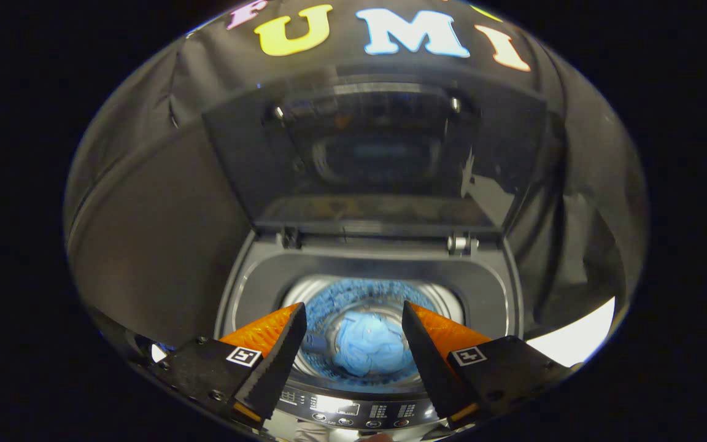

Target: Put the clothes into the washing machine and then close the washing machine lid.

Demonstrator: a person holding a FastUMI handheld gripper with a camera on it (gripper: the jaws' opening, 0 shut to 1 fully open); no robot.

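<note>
Soft, crumpled cloth, the clothes [369, 350], lies in the perforated metal drum [363, 294] seen between the spread, empty fingers of the tongs [353, 319]. Beyond them the raised lid [378, 153] is glossy, reflective glass; the control panel [353, 411] below is shiny plastic.

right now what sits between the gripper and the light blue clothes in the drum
Nothing: in the gripper view the open gripper hangs above the light blue clothes, bare air between, inside the steel drum.
</note>
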